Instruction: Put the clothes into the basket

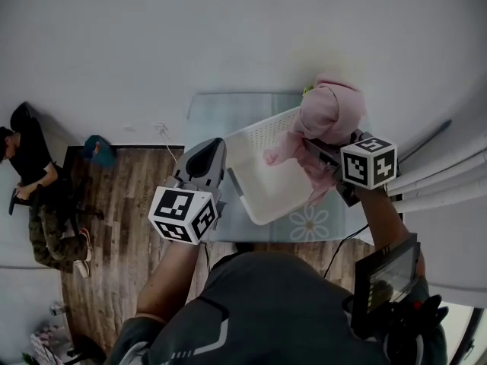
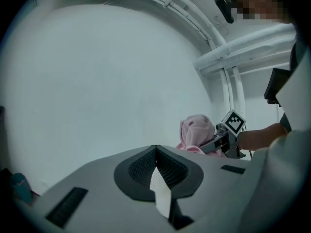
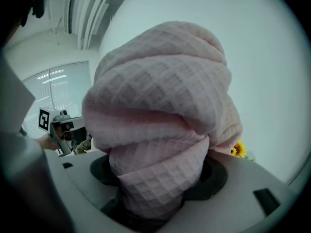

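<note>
Seen from above, a person stands at a table (image 1: 221, 109) covered in pale cloth with a daisy print, holding a tool in each hand. The left tongs (image 1: 215, 157) are pressed together on the rim of a white plastic basket (image 1: 266, 185); the left gripper view shows a thin strip of that perforated rim pinched between the two jaws. The basket is tilted, its open side turned toward the person's right. The right tongs (image 1: 319, 149) stand wide around a bunched pink waffle-weave cloth (image 1: 329, 114), which fills the gap between the jaws and bulges well above them in the right gripper view. The pink bundle sits at the basket's far right edge, with a loose fold hanging down over the inside of the basket. At the far left, another person (image 1: 38, 196) sits on a wooden floor (image 1: 129, 226).
</note>
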A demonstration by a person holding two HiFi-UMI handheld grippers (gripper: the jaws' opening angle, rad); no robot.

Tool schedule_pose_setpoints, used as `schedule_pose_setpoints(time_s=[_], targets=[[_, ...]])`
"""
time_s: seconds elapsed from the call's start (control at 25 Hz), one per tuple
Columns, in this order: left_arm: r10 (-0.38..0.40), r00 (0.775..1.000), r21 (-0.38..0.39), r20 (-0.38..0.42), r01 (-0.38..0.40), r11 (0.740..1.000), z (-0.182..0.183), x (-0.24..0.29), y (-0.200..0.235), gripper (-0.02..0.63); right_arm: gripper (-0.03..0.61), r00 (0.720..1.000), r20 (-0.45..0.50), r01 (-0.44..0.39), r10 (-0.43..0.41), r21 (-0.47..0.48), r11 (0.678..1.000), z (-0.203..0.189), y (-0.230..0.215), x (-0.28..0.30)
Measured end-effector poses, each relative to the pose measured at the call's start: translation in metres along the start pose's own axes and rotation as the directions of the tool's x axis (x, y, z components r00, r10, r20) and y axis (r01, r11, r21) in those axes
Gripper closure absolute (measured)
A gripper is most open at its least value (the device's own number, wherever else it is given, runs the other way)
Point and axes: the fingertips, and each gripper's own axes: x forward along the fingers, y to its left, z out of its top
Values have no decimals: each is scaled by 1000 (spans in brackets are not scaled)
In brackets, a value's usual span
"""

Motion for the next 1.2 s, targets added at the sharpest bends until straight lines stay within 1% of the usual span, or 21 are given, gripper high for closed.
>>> schedule_pose_setpoints(time_s=[0.16, 0.32, 0.48, 0.68, 0.84, 1.04, 1.2], targets=[[8, 1000, -7, -13, -8, 1000, -8, 8, 10, 604, 241, 994, -105, -8, 14, 60, 998, -28, -15, 30], [13, 999, -25, -31, -14, 1000, -15, 11, 17, 604, 242, 973, -231, -11, 29, 79, 997, -56, -27, 54], [24, 999, -40, -40, -25, 999, -22, 13, 29, 604, 242, 940, -339, -18, 49, 94, 995, -80, -33, 74], [39, 998, -34, -46, -41, 999, -26, 15, 40, 604, 242, 888, -457, -3, 52, 108, 994, -113, -39, 93], [49, 998, -20, -49, -51, 999, -26, 18, 44, 604, 242, 860, -506, 8, 71, 153, 988, -128, -45, 103], [52, 997, -46, -62, -55, 997, -33, 21, 48, 604, 241, 806, -584, 22, 96, 191, 981, -155, -51, 116], [57, 996, -45, -67, -60, 997, -35, 19, 50, 604, 242, 772, -629, 40, 96, 198, 979, -174, -54, 124]])
